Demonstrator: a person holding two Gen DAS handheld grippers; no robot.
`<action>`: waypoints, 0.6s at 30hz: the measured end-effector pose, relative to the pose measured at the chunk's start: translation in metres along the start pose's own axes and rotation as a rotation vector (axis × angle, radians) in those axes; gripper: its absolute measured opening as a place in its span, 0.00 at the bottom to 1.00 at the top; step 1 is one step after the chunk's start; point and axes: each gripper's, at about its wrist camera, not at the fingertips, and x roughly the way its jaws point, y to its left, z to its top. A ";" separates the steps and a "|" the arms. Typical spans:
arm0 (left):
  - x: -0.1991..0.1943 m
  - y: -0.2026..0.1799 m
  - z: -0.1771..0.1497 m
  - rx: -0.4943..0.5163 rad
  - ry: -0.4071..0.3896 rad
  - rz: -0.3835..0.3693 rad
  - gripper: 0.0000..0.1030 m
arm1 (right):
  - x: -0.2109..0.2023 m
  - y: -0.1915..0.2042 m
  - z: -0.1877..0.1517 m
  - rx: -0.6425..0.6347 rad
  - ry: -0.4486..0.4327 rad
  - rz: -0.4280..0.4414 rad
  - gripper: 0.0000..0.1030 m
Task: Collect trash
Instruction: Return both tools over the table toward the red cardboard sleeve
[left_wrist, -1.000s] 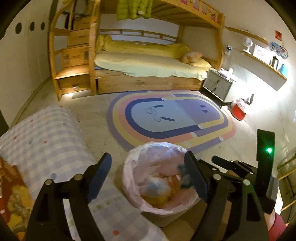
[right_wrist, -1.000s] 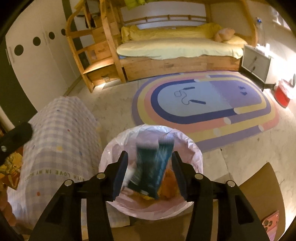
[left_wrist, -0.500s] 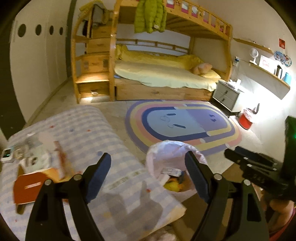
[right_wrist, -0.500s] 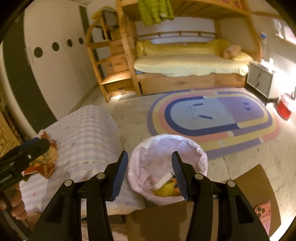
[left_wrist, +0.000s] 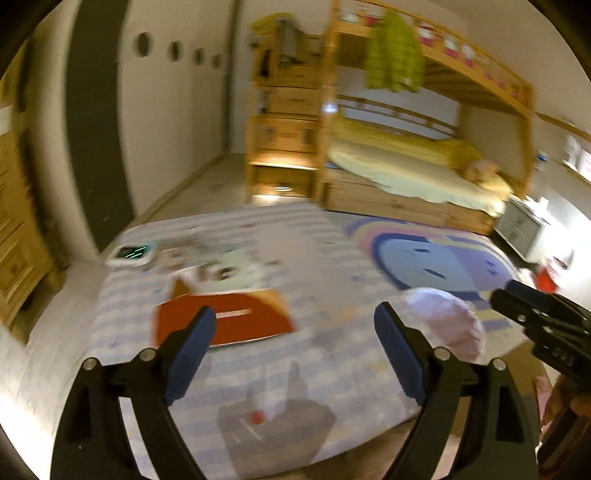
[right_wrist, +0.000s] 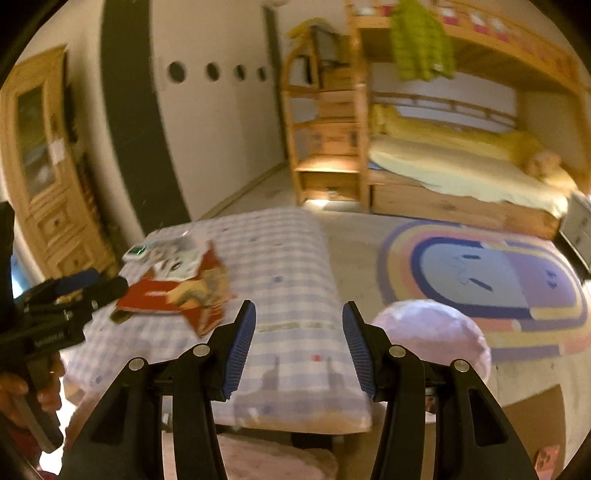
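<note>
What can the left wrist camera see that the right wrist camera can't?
Only the left wrist view shows the small grey nightstand and something red on the floor near it. Only the right wrist view shows the tall wooden cabinet by the wall. Both show the checked tablecloth, the red packet, the pink-lined bin, the rainbow rug and the bunk bed.

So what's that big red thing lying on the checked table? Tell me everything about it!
The red packet looks like a flat, shiny snack wrapper, mostly red with a pale strip and an orange-yellow picture at one end. It lies flat on the checked tablecloth, partly tucked against a pile of pale wrappers behind it. Nothing holds it. The picture is blurred, so any writing cannot be read.
</note>
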 end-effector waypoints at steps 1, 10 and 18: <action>-0.001 0.012 -0.002 -0.018 0.000 0.039 0.82 | 0.002 0.006 0.000 -0.010 0.005 0.010 0.49; -0.003 0.084 -0.011 -0.144 0.018 0.227 0.82 | 0.026 0.061 0.014 -0.100 0.026 0.066 0.49; 0.009 0.110 -0.023 -0.190 0.089 0.247 0.78 | 0.061 0.088 0.016 -0.132 0.082 0.065 0.48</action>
